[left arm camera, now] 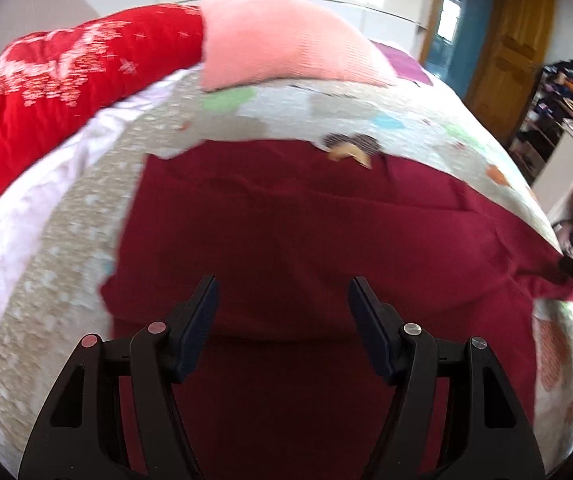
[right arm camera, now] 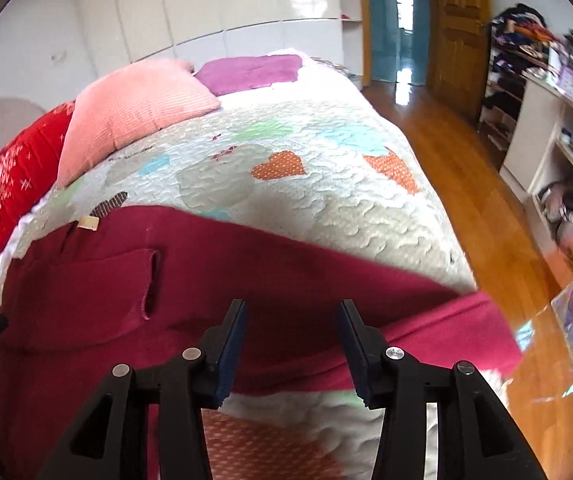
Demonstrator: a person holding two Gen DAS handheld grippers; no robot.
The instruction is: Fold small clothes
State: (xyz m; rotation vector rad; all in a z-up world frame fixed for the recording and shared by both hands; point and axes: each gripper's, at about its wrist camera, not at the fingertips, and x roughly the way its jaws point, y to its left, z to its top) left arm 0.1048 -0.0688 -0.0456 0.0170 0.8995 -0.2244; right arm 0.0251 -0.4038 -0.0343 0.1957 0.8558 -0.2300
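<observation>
A big bed with a bumpy, stitched quilt (right arm camera: 326, 208) in pale grey fills most of the room, and the quilt has orange dotted hearts and green and blue patches sewn on. By the wall on the right stands a white shelf unit (right arm camera: 538, 120), stuffed with dark clothes and small bits too blurry to name. On the far side of the bed lies a puffy bright red blanket with white stars (left arm camera: 58, 76). Next to it sits a soft pink ribbed pillow (right arm camera: 138, 108), and behind that a flat purple cloth (right arm camera: 250, 72).

The dark red soft cloth garment (left arm camera: 306, 240) lies spread on the near part of the bed. It has a folded flap with a rounded edge on one side and a small cream tag (right arm camera: 88, 222) at its far edge.

The left tongs (left arm camera: 282, 300) hang just over the middle of the red garment, spread wide and holding nothing. The right tongs (right arm camera: 292, 324) are over its near edge, also wide with nothing between them.
</observation>
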